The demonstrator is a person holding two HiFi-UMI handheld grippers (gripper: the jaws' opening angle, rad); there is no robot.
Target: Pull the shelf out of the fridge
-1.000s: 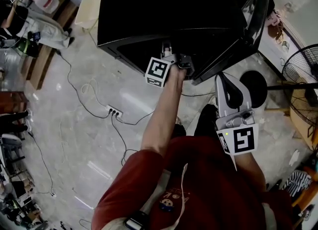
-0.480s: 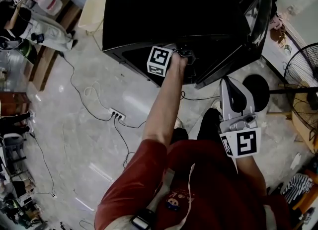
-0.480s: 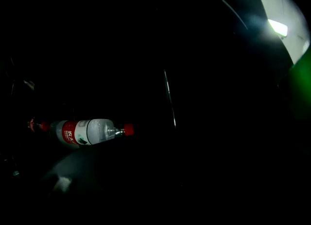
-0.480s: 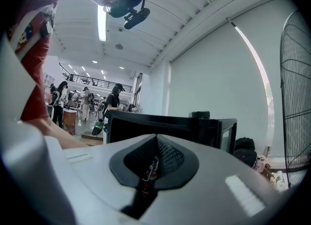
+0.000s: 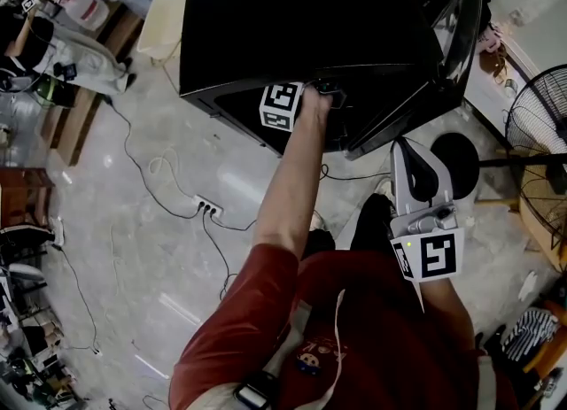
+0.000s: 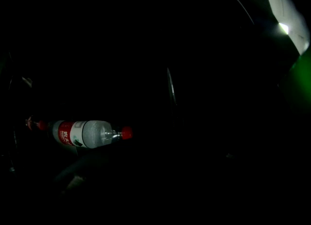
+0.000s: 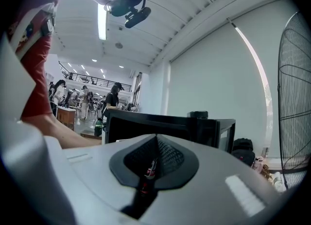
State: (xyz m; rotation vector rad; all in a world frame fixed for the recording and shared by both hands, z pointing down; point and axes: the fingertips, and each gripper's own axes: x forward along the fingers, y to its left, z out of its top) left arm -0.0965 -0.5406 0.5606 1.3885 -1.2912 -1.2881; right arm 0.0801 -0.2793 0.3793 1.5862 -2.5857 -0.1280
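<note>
The black fridge point(image 5: 301, 19) stands below me with its door point(image 5: 447, 41) swung open to the right. My left gripper point(image 5: 328, 94) reaches into the dark opening, and only its marker cube point(image 5: 283, 105) and rear show in the head view. Its jaws are closing; the dark hides them and whatever lies between them. In the left gripper view the inside is almost black, with a plastic bottle point(image 6: 87, 133) with a red cap lying on its side and a thin pale edge point(image 6: 171, 85). No shelf can be made out. My right gripper point(image 5: 410, 147) point(image 7: 155, 139) hangs outside by the door, shut and holding nothing.
A power strip point(image 5: 204, 202) with trailing cables lies on the floor to the left. A standing fan point(image 5: 540, 125) and a round black base point(image 5: 456, 156) are at the right. A cream box point(image 5: 164, 14) sits left of the fridge. People point(image 7: 114, 97) stand far behind.
My left gripper has gone further up into the fridge opening, so less of it shows. The right gripper has stayed about where it was.
</note>
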